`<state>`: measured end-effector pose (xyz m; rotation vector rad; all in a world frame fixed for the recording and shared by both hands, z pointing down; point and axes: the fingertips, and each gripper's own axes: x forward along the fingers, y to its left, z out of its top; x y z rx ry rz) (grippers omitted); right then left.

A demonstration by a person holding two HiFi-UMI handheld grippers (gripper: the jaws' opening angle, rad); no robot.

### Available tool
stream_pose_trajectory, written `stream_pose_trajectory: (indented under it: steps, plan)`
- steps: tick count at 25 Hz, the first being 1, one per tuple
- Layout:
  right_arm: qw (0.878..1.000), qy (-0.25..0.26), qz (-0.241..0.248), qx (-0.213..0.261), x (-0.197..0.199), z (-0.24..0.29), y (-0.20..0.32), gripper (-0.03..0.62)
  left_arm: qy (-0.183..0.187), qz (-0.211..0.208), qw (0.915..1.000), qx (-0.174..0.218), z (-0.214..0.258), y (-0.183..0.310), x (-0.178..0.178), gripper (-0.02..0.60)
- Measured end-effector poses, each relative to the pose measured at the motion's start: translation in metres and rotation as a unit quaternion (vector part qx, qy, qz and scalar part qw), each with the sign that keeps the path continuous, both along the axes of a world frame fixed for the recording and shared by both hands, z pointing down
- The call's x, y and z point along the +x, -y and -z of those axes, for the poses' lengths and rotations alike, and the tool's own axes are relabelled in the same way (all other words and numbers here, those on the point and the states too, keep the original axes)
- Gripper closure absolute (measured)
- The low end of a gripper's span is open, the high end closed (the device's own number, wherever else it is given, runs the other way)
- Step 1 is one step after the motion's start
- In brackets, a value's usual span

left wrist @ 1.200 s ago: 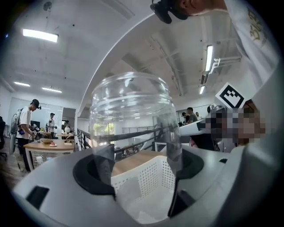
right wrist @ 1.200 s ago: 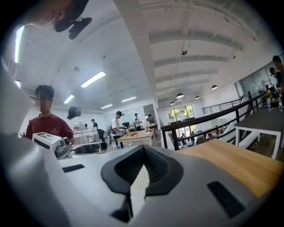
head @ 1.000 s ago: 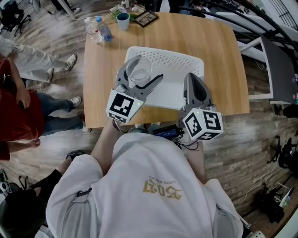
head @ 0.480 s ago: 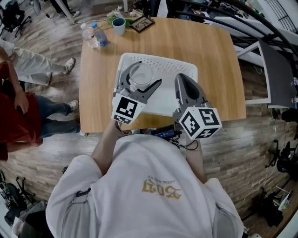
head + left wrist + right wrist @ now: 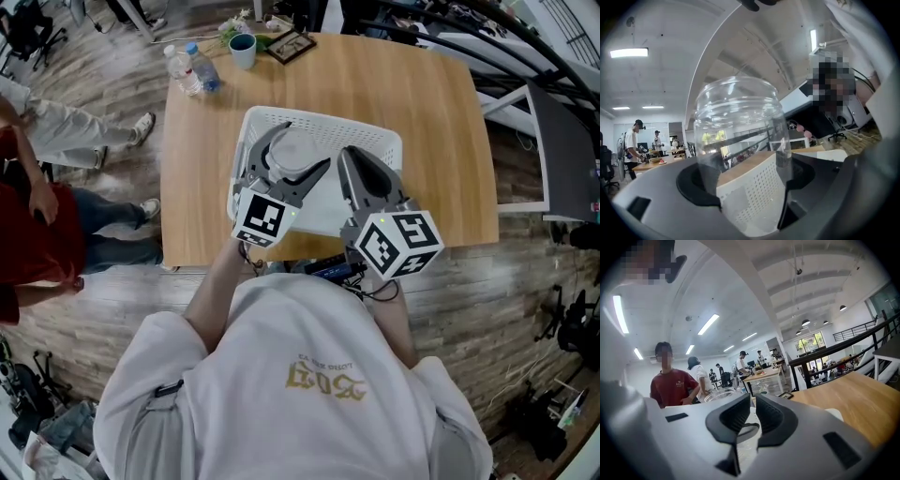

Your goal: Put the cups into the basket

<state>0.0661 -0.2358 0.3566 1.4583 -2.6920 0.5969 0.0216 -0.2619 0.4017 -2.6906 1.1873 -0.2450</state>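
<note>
My left gripper point(image 5: 302, 146) is shut on a clear plastic cup point(image 5: 296, 154) and holds it over the left half of the white perforated basket point(image 5: 377, 137) on the wooden table point(image 5: 431, 112). In the left gripper view the cup point(image 5: 738, 122) stands upright between the two pads, with the basket's wall point(image 5: 757, 201) below it. My right gripper point(image 5: 350, 157) hovers over the basket's right half, just right of the cup. Its jaws are opening, with only a narrow slit and nothing between them point(image 5: 751, 413). The cup's rim point(image 5: 719, 393) shows to their left.
At the table's far left corner stand two water bottles point(image 5: 187, 66), a teal cup point(image 5: 243, 49) and a picture frame point(image 5: 291, 45). People stand left of the table point(image 5: 37, 197). A dark desk and chair frame point(image 5: 553, 131) lie to the right.
Both grippers have moved forward over the basket. The clear cup went with the left gripper from the basket's near-left rim to above its inside. The right jaws have parted slightly.
</note>
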Motion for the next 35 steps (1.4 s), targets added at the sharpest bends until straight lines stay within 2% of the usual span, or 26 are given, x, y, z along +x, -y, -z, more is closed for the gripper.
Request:
stream_pose_trajectory:
  steps: [6, 9, 14, 18, 24, 29, 35]
  plan:
    - [0.999, -0.009, 0.035, -0.009, -0.016, 0.000, -0.001, 0.531, 0.033, 0.008, 0.9994, 0.001, -0.014, 0.003, 0.004, 0.221]
    - [0.999, -0.002, 0.044, -0.014, -0.020, -0.001, -0.001, 0.528, 0.053, 0.006, 0.9985, 0.013, -0.018, 0.003, 0.008, 0.221]
    - [0.999, -0.001, 0.050, -0.020, -0.021, -0.001, 0.002, 0.528, 0.059, 0.010, 0.9981, 0.018, -0.020, 0.006, 0.010, 0.221]
    - [0.998, 0.002, 0.056, -0.028, -0.023, -0.003, 0.005, 0.525, 0.081, 0.007, 0.9962, 0.033, -0.022, 0.006, 0.014, 0.219]
    - [0.997, -0.017, 0.060, -0.051, -0.027, -0.012, 0.008, 0.522, 0.111, -0.009, 0.9915, 0.066, -0.019, 0.001, 0.022, 0.221]
    - [0.997, -0.028, 0.041, -0.067, -0.023, -0.020, 0.014, 0.524, 0.119, -0.014, 0.9903, 0.070, -0.023, 0.000, 0.024, 0.215]
    - [0.996, -0.042, 0.026, -0.074, -0.019, -0.023, 0.019, 0.556, 0.126, -0.010, 0.9895, 0.071, -0.025, 0.002, 0.025, 0.210]
